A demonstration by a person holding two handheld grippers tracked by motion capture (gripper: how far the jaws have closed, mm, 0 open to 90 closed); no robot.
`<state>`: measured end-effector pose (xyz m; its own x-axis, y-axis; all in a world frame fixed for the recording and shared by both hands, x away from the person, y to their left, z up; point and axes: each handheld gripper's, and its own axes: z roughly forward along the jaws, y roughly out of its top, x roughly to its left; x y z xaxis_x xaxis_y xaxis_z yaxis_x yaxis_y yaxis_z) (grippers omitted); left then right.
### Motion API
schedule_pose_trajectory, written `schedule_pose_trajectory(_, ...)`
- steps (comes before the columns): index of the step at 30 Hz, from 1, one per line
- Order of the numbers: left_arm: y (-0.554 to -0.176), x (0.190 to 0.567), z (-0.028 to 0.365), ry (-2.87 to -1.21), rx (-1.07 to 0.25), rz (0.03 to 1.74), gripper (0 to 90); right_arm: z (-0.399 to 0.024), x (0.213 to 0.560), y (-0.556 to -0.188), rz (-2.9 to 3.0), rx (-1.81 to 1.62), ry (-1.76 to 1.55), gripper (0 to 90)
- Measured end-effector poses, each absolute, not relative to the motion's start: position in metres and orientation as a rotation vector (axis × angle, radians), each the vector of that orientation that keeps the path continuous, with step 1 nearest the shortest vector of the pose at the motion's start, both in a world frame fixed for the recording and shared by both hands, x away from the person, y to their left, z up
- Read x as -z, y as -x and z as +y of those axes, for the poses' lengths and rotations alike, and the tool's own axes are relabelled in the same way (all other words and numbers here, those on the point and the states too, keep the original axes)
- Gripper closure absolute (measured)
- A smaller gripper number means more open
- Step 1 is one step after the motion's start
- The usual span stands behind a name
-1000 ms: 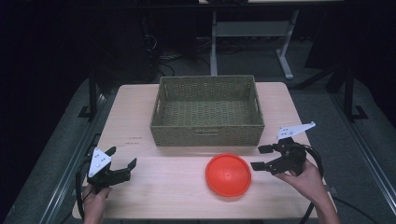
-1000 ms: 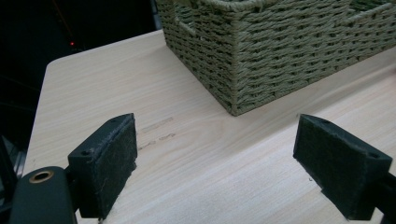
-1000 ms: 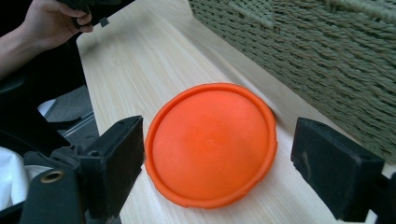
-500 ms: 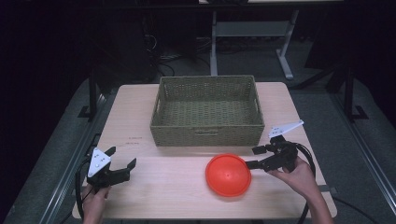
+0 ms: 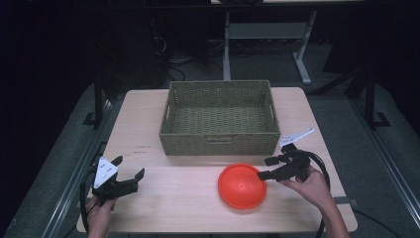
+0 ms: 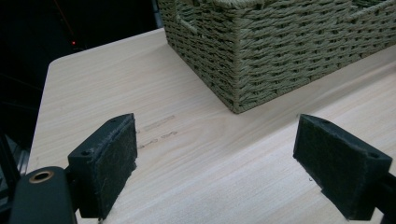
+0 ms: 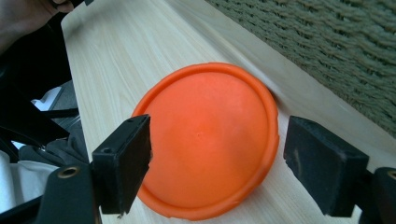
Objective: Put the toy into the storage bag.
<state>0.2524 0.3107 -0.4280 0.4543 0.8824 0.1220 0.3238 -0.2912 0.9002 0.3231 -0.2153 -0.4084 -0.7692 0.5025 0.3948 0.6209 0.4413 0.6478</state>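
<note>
On the left side of the pale wooden bench [image 5: 188, 198], a hand [image 5: 99, 214] holds the left gripper [image 5: 130, 171] low over the near corner, its jaws spread wide with only bare wood between them; the left gripper view shows the same wide gap and nothing held. Just ahead of that gripper, on the bench surface, sit two short lines of faint small print [image 6: 158, 129], too small and blurred to read. Farther along, at the middle of the bench toward its far edge, stands a rectangular woven basket [image 5: 220, 141] of olive-green fibre with a handle slot in its left end wall; its woven floor is bare, with nothing inside that can be made out. In front of the basket's right half, apart from its front wall, an orange round dish [image 5: 242, 186] lies flat on the wood; it carries no label or lettering that can be seen. At the right, a hand [image 5: 309, 187] brings the right gripper [image 5: 266, 168] in at the dish's right rim, jaws released; in the right gripper view the dish [image 7: 208, 140] lies between and beyond the two open pads, which grip nothing, with the basket's wall running along the upper right.
</note>
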Motion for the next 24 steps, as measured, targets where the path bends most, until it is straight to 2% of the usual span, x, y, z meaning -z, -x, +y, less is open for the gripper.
schedule_pose_trajectory(12, -0.252, 0.429, 0.308, -1.840, -0.802, 1.015, 13.0, -0.210, 0.436, -0.332, -2.546, 1.069, 1.051, 29.2)
schedule_pose_trajectory(24, -0.251, 0.428, 0.308, -1.833, -0.804, 1.017, 13.0, -0.208, 0.452, -0.335, -2.569, 0.980, 1.079, 44.4)
